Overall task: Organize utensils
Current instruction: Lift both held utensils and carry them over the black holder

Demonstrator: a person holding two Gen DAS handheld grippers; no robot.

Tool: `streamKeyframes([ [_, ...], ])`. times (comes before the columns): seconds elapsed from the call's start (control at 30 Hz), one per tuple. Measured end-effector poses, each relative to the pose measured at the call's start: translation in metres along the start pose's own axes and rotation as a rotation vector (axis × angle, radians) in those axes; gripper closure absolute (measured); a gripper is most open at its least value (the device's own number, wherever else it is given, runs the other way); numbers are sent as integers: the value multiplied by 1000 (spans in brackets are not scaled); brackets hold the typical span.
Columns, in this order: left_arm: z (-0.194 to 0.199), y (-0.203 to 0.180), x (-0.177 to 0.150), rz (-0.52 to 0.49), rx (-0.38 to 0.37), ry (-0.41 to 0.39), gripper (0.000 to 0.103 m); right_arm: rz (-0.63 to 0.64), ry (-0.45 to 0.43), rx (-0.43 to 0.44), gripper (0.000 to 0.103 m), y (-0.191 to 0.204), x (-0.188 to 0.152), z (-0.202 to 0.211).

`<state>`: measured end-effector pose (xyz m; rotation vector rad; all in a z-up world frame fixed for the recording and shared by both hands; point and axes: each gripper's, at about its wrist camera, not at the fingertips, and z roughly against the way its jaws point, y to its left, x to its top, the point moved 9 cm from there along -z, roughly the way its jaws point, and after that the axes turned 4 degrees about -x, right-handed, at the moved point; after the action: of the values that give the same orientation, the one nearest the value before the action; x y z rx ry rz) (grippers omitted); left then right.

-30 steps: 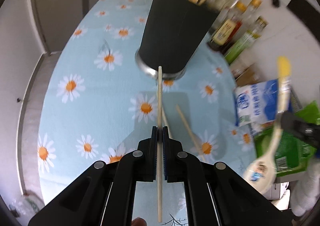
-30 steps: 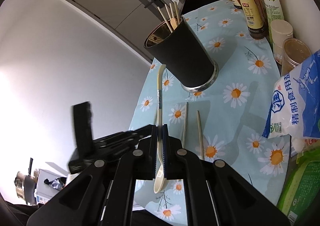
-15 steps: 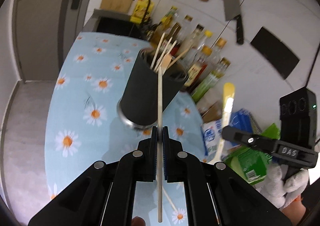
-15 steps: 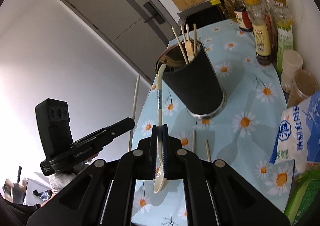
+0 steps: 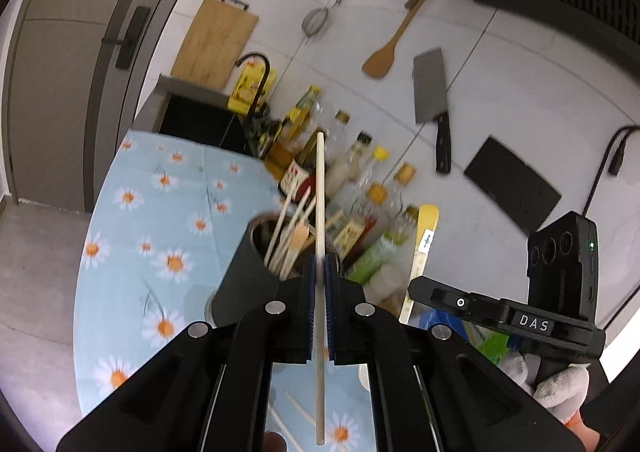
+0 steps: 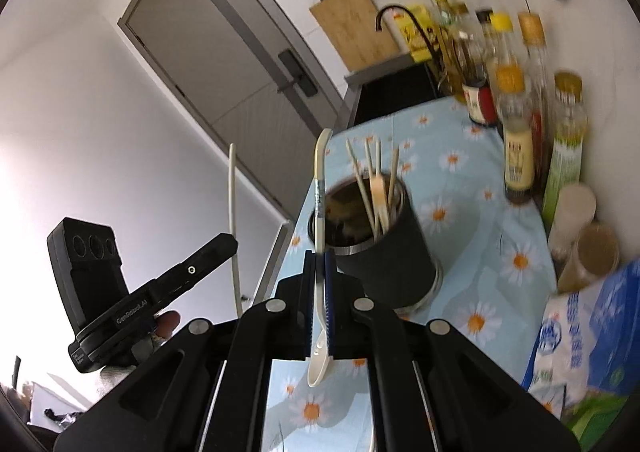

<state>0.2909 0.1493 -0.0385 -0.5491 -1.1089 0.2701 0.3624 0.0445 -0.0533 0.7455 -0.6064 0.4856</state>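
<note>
My left gripper [image 5: 319,264] is shut on a pale chopstick [image 5: 320,191] that stands upright, its top above the black utensil cup [image 5: 244,276]. The cup holds several chopsticks and a wooden piece. My right gripper [image 6: 319,258] is shut on a cream plastic spoon [image 6: 320,187], handle up, bowl hanging below the pads. The same cup [image 6: 380,256] stands just right of and beyond the spoon. The right gripper and its spoon handle [image 5: 424,236] show at the right of the left wrist view. The left gripper body [image 6: 160,288] and its chopstick [image 6: 233,211] show at the left of the right wrist view.
A daisy-print blue cloth [image 5: 152,219] covers the counter. Sauce and oil bottles [image 6: 520,123] line the wall behind the cup. Lidded jars [image 6: 588,248] and a salt bag [image 6: 580,332] sit at the right. Loose chopsticks [image 5: 296,412] lie on the cloth. A sink [image 5: 192,119] is at the far end.
Both grippers have risen and tilted up with their utensils. The cup now sits lower in both views, its open top visible, and the wall with hung tools has come into sight.
</note>
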Motion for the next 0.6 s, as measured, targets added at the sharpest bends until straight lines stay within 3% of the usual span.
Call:
streamKeyframes([
  [0.23, -11, -2, 39, -18, -40, -100, 99, 3, -49, -5, 97, 2, 33, -9],
  [0.6, -34, 3, 75, -58, -80, -186, 99, -39, -93, 15, 97, -5, 70, -23],
])
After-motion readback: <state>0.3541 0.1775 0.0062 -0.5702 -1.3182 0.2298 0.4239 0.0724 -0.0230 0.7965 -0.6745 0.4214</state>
